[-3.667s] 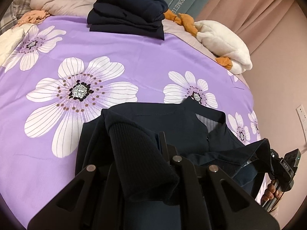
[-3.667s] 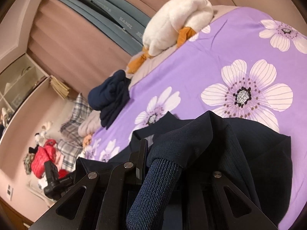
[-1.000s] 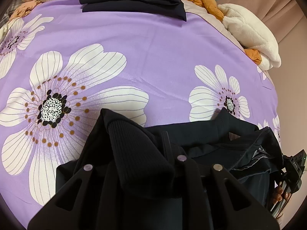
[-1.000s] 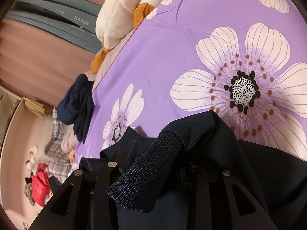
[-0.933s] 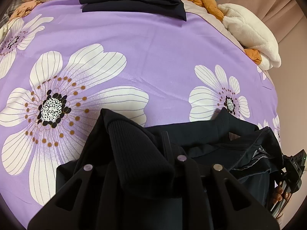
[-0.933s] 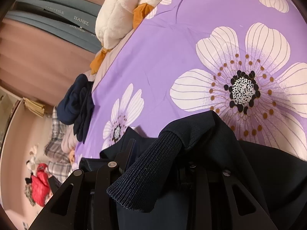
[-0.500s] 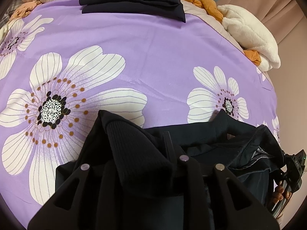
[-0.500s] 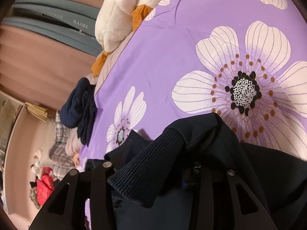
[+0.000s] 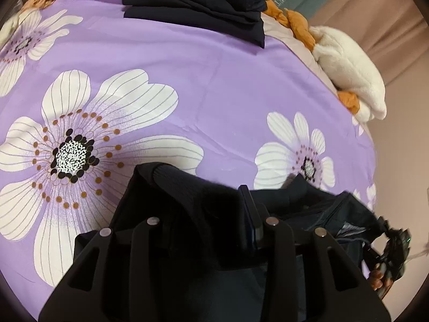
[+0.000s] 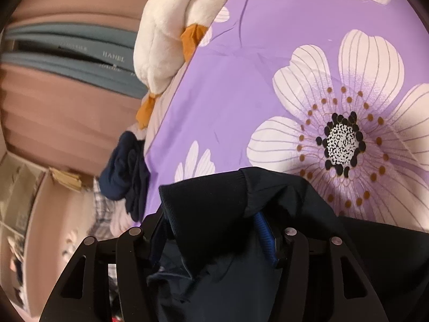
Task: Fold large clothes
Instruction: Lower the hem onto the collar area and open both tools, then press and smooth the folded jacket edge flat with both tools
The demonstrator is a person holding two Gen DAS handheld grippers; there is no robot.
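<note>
A dark navy jacket [image 9: 187, 204] with ribbed cuffs lies bunched on the near part of a purple flowered bedspread [image 9: 214, 88]. My left gripper [image 9: 209, 222] is shut on a ribbed cuff and the fabric under it. My right gripper [image 10: 211, 230] is shut on the jacket's other ribbed cuff [image 10: 203, 196]. The right gripper also shows at the far right of the left wrist view [image 9: 391, 255], with jacket cloth stretched between the two. The jacket [image 10: 375, 255] spreads to the right under the right gripper.
A stack of folded dark clothes [image 9: 198, 2] sits at the far edge of the bed, also in the right wrist view [image 10: 126, 174]. A white plush toy with orange parts [image 9: 346, 67] lies at the right edge, also in the right wrist view [image 10: 174, 29]. Pink curtains hang behind.
Both grippers have moved forward over the bedspread, still holding the cuffs. The right wrist view has swung, and the jacket is gathered closer beneath the fingers.
</note>
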